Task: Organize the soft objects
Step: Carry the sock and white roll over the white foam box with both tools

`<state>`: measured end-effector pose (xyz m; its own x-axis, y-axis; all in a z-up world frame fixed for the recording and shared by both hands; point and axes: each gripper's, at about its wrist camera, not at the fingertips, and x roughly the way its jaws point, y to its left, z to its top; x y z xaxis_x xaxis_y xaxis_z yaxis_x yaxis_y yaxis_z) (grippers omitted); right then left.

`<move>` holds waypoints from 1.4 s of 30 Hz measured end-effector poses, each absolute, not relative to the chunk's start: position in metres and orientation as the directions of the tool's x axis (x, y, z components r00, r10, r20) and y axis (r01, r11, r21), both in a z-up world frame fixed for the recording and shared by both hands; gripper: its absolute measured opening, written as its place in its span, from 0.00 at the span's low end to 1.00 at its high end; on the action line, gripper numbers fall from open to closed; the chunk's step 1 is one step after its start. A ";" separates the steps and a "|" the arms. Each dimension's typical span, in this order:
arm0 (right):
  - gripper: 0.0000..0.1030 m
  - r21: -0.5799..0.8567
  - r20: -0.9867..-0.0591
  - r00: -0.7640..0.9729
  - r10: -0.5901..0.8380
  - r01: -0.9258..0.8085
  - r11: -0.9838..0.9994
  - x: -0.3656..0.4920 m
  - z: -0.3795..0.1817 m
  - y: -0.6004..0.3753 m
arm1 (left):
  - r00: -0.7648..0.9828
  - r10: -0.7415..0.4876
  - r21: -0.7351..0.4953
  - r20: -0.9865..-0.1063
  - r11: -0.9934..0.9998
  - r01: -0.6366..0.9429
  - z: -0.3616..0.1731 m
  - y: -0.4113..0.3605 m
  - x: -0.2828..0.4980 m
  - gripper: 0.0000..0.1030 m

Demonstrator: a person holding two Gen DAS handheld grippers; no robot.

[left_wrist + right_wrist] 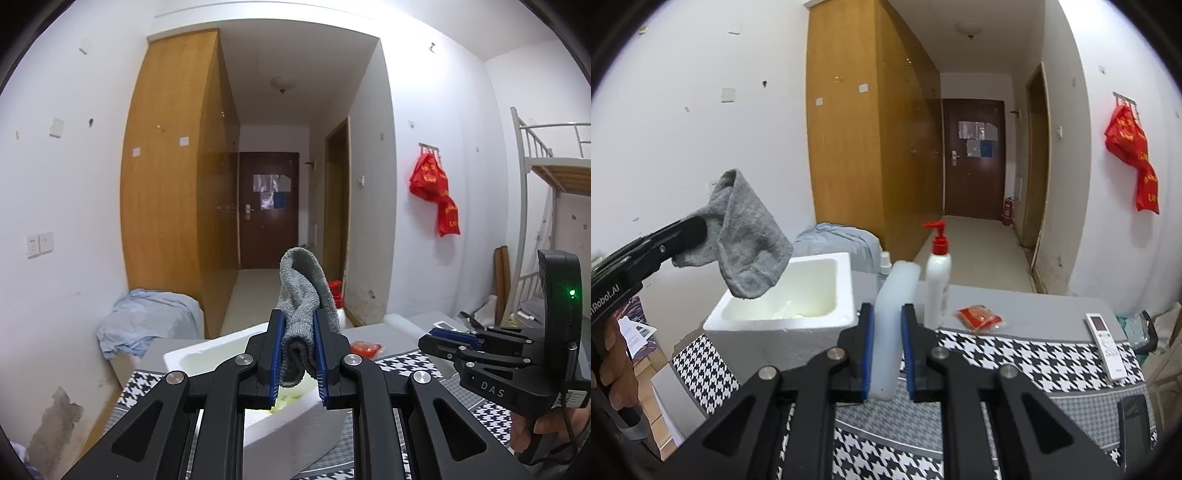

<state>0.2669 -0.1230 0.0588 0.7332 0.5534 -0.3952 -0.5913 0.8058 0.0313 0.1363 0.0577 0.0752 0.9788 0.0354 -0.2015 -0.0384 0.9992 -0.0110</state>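
My left gripper [297, 350] is shut on a grey sock [303, 295], held up above a white foam box [207, 350]. In the right wrist view the left gripper [690, 230] holds the sock [746, 240] over the box [783, 317], whose open inside shows some pale contents. My right gripper [887, 332] is shut on a translucent white ice pack [892, 325], held above the table to the right of the box. In the left wrist view the right gripper [443, 338] is seen side-on at the right.
A houndstooth cloth [1015, 354] covers the grey table. On it stand a white pump bottle with a red top [938, 277], a small spray bottle [885, 262], a red packet [979, 317] and a white remote [1106, 343]. A blue cloth pile [842, 236] lies behind the box.
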 end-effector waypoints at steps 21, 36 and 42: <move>0.17 0.009 -0.423 0.636 0.645 -0.709 0.705 0.270 0.058 -0.056 | 0.964 0.170 -0.012 -0.205 0.984 -0.176 0.074 0.097 0.123 0.16; 0.17 0.007 -0.473 0.599 0.646 -0.730 0.683 0.286 0.048 -0.017 | 0.956 0.191 -0.015 -0.220 0.980 -0.199 0.070 0.105 0.131 0.16; 0.17 0.009 -0.489 0.589 0.643 -0.734 0.680 0.294 0.047 -0.007 | 0.958 0.181 -0.020 -0.224 0.982 -0.190 0.067 0.112 0.137 0.16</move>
